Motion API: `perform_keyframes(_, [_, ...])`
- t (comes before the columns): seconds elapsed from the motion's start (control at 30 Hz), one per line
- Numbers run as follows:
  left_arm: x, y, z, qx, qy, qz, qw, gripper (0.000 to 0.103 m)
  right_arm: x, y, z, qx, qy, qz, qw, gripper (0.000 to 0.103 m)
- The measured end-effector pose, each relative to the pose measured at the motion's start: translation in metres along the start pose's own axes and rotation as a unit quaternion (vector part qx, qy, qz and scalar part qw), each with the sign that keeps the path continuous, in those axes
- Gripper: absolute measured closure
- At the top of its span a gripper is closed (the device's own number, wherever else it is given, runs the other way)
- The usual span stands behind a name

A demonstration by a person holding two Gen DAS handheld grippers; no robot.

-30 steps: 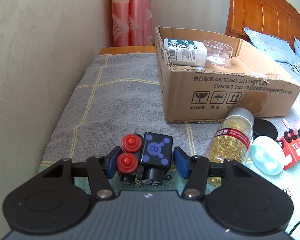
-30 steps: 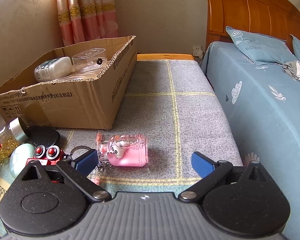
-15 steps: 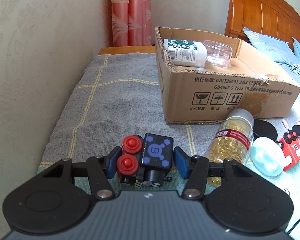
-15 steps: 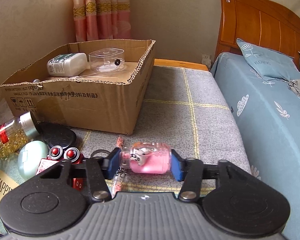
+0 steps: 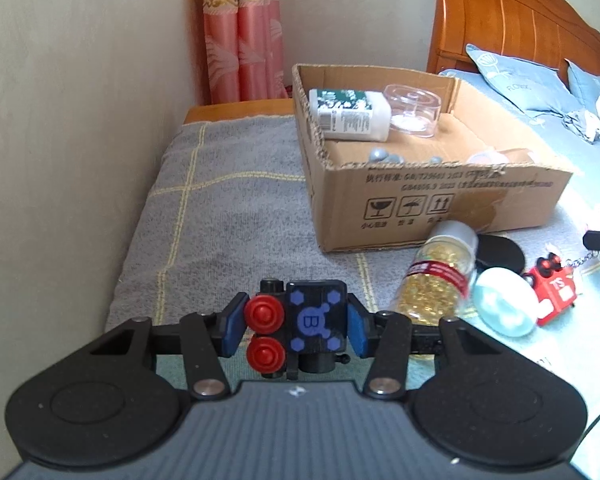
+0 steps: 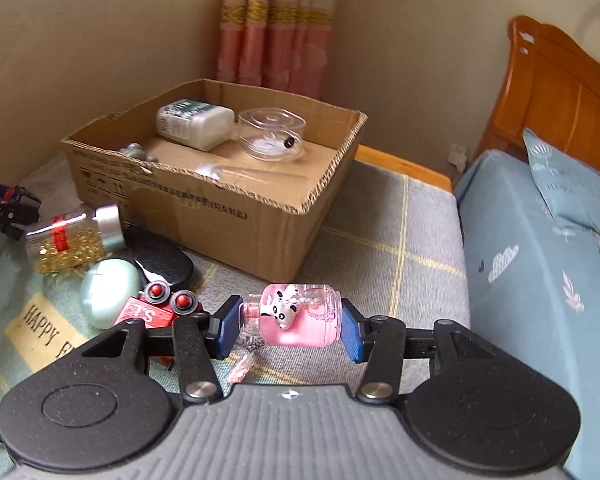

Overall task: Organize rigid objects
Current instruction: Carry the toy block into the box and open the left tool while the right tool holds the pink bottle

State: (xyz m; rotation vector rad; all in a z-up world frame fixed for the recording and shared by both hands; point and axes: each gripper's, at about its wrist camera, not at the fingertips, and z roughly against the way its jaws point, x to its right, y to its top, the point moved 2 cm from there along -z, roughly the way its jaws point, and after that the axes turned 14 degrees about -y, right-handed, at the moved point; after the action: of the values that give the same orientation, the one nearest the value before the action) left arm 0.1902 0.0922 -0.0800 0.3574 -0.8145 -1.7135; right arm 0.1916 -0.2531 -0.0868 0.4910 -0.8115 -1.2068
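My left gripper point(image 5: 296, 326) is shut on a black toy block point(image 5: 314, 322) with blue hexagons and two red knobs, held above the grey blanket. My right gripper point(image 6: 288, 326) is shut on a pink jar keychain point(image 6: 300, 316) with a small panda, lifted off the blanket, its chain hanging below. An open cardboard box point(image 5: 440, 196) stands ahead of both; it also shows in the right wrist view point(image 6: 236, 208). It holds a white bottle point(image 6: 194, 122), a clear plastic tub point(image 6: 270, 134) and small grey pieces.
On the blanket in front of the box lie a jar of golden capsules point(image 5: 440, 276), a black disc point(image 5: 500, 254), a pale green oval case point(image 5: 502, 304) and a red toy block point(image 5: 554, 292). A wall runs on the left. A blue bed with wooden headboard point(image 6: 540, 240) is on the right.
My right gripper closed on the pink jar keychain and lifted it. My left gripper rose with the black toy block, so the box interior now shows.
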Motion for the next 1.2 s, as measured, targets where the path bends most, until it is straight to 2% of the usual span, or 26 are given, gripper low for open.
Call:
perform_keyframes(0.33, [0.026, 0.011, 0.031, 0.01, -0.026, -0.031, 0.9991, 0.054, 0.013, 0.02, 0.032, 0.027, 0.033, 0.03, 0.999, 0.047])
perform_keyframes(0.53, [0.048, 0.036, 0.048, 0.03, -0.047, -0.071, 0.996, 0.054, 0.021, 0.035, 0.046, 0.047, 0.046, 0.03, 0.997, 0.047])
perform_keyframes(0.77, [0.07, 0.07, 0.05, 0.054, -0.049, -0.113, 0.9909, 0.054, 0.03, 0.052, 0.061, 0.073, 0.064, 0.014, 0.995, 0.047])
perform_keyframes(0.97, [0.08, 0.096, 0.037, 0.048, -0.064, -0.128, 0.9885, 0.054, 0.024, 0.054, 0.06, 0.064, 0.068, 0.025, 0.995, 0.047])
perform_keyframes(1.07, [0.079, 0.113, 0.018, 0.034, -0.069, -0.123, 0.9894, 0.054, 0.02, 0.051, 0.059, 0.061, 0.065, 0.031, 0.996, 0.047])
perform_keyframes(1.2, [0.076, 0.129, -0.016, 0.012, -0.059, -0.12, 0.9909, 0.054, 0.016, 0.045, 0.057, 0.05, 0.063, 0.034, 0.996, 0.047])
